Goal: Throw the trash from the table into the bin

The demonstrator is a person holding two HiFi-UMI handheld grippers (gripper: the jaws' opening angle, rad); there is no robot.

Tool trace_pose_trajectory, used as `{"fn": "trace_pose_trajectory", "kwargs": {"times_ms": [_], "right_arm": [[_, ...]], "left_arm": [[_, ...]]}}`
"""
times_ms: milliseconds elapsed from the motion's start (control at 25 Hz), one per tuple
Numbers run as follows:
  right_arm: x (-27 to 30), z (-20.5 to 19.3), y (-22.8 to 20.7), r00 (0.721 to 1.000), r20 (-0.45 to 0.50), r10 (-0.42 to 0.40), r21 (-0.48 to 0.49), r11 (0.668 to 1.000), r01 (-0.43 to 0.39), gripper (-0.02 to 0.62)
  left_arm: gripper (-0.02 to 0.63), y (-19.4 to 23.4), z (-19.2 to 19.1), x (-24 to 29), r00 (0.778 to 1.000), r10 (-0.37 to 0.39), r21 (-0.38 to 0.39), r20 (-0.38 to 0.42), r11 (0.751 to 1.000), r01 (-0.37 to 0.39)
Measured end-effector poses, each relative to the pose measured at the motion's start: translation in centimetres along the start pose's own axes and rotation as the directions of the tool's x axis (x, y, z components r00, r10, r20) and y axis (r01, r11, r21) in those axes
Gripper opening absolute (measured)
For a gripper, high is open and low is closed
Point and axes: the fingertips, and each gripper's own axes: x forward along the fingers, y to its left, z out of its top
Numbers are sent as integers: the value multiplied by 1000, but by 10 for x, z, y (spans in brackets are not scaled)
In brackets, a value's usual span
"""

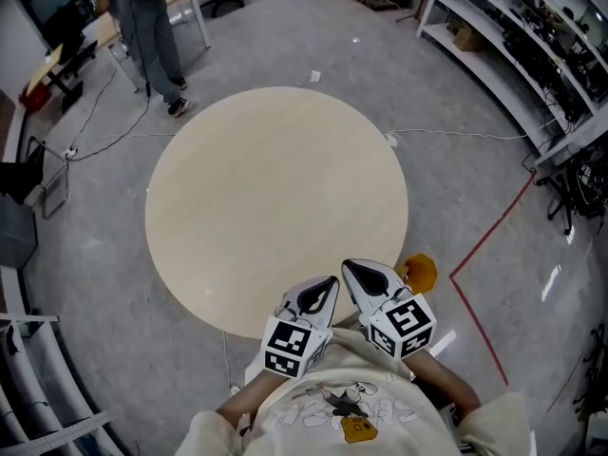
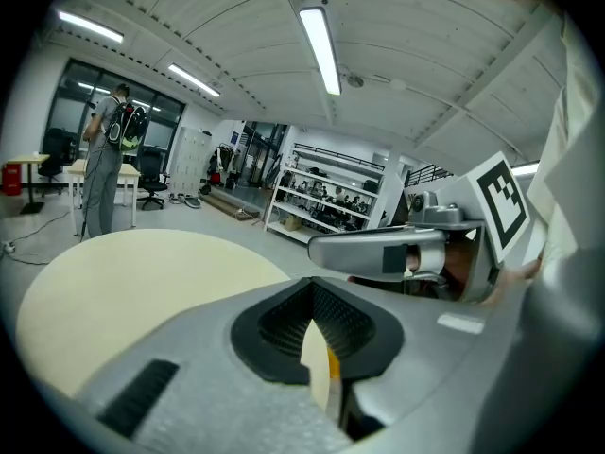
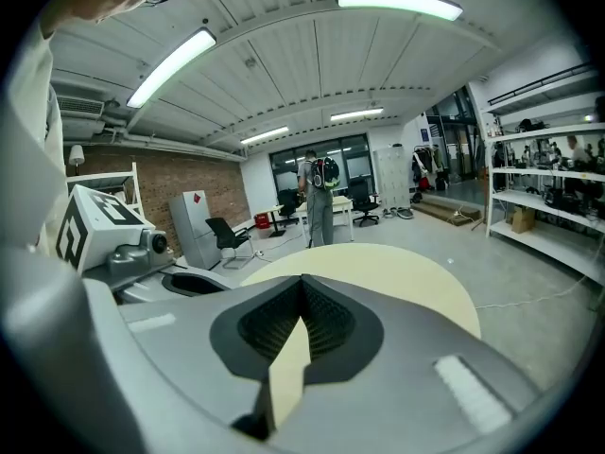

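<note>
So both claws were parked at the near edge of the round pale beige wooden surface (image 1: pixel 275 188), side by side and pointing out across it. The left claw (image 1: pixel 328 288) was clenched with nothing in it. In the left gripper view its tips (image 2: pixel 310 320) met, with only a thin slit below them where the surface's top showed through. The right claw (image 1: pixel 356 272) was the same: pinched fully closed and empty in its own view (image 3: pixel 302 315), again with just a pale sliver of the surface visible under the tips. The two were close together but not touching, with the right one poking a bit further over the surface's edge.

The only likely task item I could spot was a small orange-yellow thing (image 1: pixel 420 272). It was down just off the surface's near-right edge, right beside the right claw. Honestly I couldn't tell whether it was the bin or a bit of trash, since it was mostly hidden behind the claw.

Beyond the surface's far-left side a person in dark trousers (image 1: pixel 152 36) stood on the grey floor. White metal shelving (image 1: pixel 513 27) ran along past the far-right side. A red taped line (image 1: pixel 484 245) crossed the floor to the surface's right.
</note>
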Motion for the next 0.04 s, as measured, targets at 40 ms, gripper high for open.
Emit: {"fn": "trace_pose_trajectory", "kwargs": {"times_ms": [40], "right_arm": [[3, 2, 3, 1000, -2, 0, -2, 1000, 0, 5]], "left_arm": [[5, 4, 1, -2, 1000, -1, -3, 1, 1000, 1]]}}
